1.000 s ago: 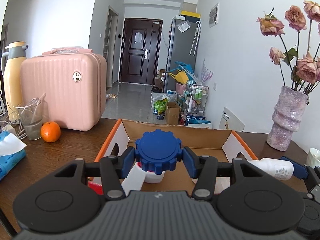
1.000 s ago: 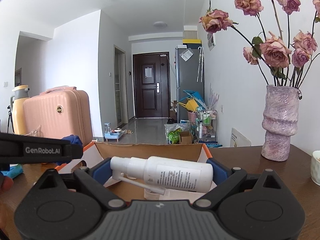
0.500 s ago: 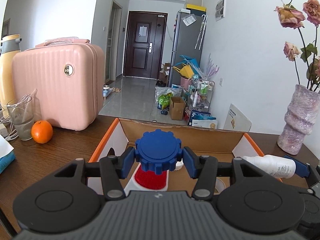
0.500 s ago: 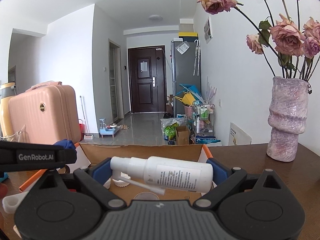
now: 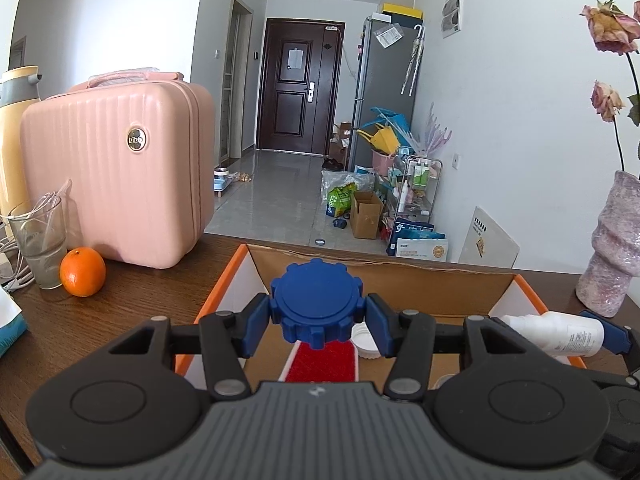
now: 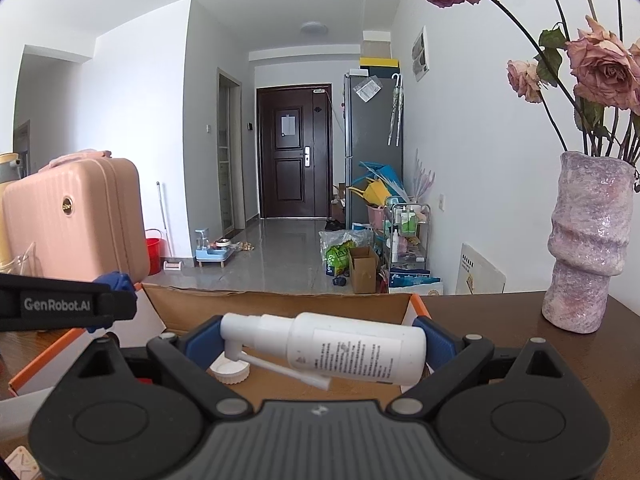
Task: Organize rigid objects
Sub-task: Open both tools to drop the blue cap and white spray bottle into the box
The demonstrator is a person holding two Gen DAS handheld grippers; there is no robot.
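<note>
Blue notched plastic cap (image 5: 317, 310), clamped by its rim between the pads of the left gripper (image 5: 318, 322), hangs above the near part of the open cardboard box with orange flaps (image 5: 400, 280) on the dark wooden table (image 5: 132, 300). White plastic spray bottle with a thin nozzle (image 6: 340, 346) lies crosswise in the right gripper (image 6: 324, 344), squeezed end to end between the pads, likewise above the box.

To deposit both well, each gripper should sink until its load is near the box floor before the jaws part; a drop from height would probably let the round cap roll and the bottle bounce. The left load would best land clear of the red-and-white item (image 5: 320, 360) and the ribbed white lid (image 5: 366, 342) already inside; the two grippers, side by side, need room between them as they open.

Hidden or unclear: what the cap belongs to cannot be told, since the gripper body covers whatever lies beneath it. The red-and-white item shows only a strip. Most of the box floor is masked by both gripper bodies, so free space there is uncertain. The bottle's label print is too small to read.
</note>
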